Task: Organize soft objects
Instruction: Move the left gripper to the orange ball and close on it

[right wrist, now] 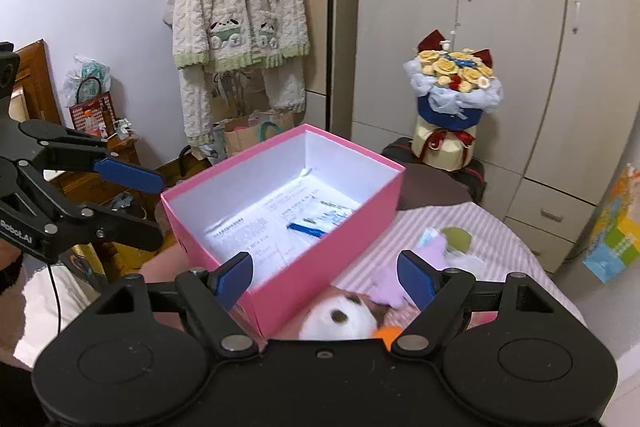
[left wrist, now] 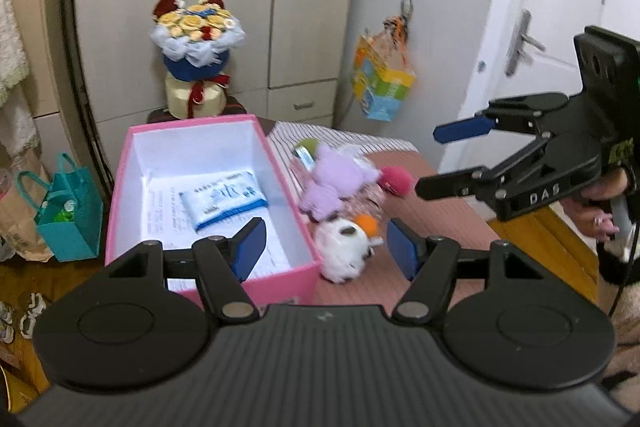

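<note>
An open pink box (left wrist: pixel 280 277) (right wrist: pixel 316 275) with white walls holds a blue-and-white soft pack (left wrist: pixel 222 199) (right wrist: pixel 316 223) lying on printed paper. Right of the box lies a pile of plush toys: a white one with an orange tuft (left wrist: pixel 344 251) (right wrist: pixel 336 321), a purple one (left wrist: pixel 336 183) (right wrist: pixel 390 281), a pink pompom (left wrist: pixel 396 179) and a green piece (right wrist: pixel 458 239). My left gripper (left wrist: pixel 326 251) is open and empty above the box's near corner and the white plush. My right gripper (right wrist: pixel 326 279) (left wrist: pixel 430 159) is open and empty, hovering right of the pile.
The box and toys rest on a striped and pink surface (left wrist: pixel 436 227). A bouquet (left wrist: pixel 196 51) (right wrist: pixel 452 103) stands behind the box before grey wardrobes. A teal bag (left wrist: pixel 70 223) sits on the floor at left. A hanging carton bag (left wrist: pixel 380 79) and a door (left wrist: pixel 532 39) are at right. A fluffy cardigan (right wrist: pixel 236 7) hangs behind.
</note>
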`<state>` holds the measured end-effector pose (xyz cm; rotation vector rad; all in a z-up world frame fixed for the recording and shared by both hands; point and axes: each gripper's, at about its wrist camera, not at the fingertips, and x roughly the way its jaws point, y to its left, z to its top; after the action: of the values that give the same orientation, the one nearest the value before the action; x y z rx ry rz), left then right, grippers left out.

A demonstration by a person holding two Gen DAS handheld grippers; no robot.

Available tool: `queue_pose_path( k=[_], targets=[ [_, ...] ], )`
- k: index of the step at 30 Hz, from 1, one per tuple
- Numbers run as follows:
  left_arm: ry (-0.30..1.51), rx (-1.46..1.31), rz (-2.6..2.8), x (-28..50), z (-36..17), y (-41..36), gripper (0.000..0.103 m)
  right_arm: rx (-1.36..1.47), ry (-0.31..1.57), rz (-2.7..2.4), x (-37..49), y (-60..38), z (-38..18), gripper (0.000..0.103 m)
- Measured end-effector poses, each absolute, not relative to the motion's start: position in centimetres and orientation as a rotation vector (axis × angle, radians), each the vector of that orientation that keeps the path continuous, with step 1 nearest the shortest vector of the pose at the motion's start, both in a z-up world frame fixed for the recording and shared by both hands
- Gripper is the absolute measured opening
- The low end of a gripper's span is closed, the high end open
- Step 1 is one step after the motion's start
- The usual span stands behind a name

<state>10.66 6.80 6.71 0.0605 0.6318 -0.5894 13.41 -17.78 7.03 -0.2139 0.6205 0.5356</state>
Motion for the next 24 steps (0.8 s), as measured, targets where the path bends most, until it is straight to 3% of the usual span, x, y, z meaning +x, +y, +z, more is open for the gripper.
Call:
queue_pose_path(
  k=[24],
  targets=[
    [0.71, 0.241, -0.693, 9.3, 1.3, -4.6, 0.063, -0.104, 0.667, 0.463, 10.2, -27.5, 1.0, 0.084]
  ],
)
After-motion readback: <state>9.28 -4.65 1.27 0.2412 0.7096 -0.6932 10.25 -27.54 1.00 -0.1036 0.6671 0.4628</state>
